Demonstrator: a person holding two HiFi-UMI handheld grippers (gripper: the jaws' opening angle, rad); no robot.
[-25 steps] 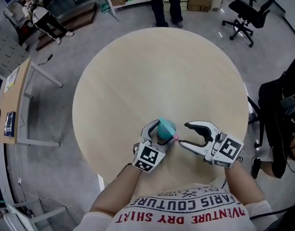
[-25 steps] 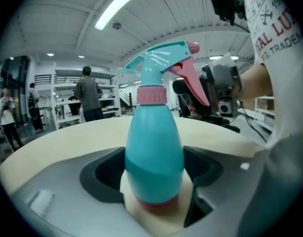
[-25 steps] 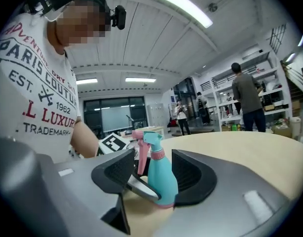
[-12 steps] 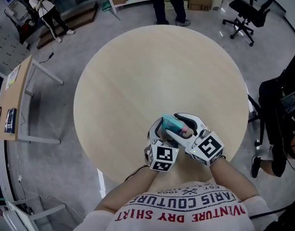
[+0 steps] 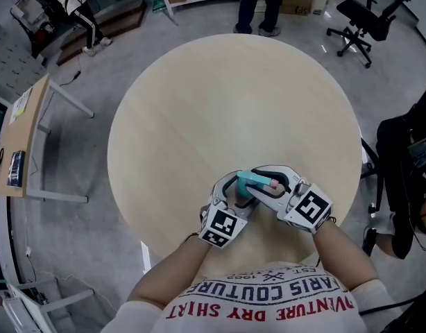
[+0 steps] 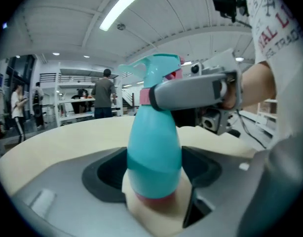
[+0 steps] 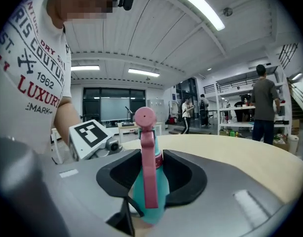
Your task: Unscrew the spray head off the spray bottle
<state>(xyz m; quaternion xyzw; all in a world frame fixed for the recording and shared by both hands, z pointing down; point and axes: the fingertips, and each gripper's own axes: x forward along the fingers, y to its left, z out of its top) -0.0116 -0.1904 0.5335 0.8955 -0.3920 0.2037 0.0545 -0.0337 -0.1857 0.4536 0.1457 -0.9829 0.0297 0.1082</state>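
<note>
The left gripper point(image 5: 232, 191) is clamped round the teal body of the spray bottle point(image 6: 154, 152), which stands upright on the round table point(image 5: 234, 103) near its near edge. The spray head point(image 6: 156, 68), teal with a pink trigger, sits seated on the neck, with no gap visible at the pink collar. The right gripper point(image 5: 263, 182) comes in from the other side. Its jaws have just been closing and now nip the spray head at that collar. Assessment: both holds are in place, and the unscrewing itself is all left to do.
</note>
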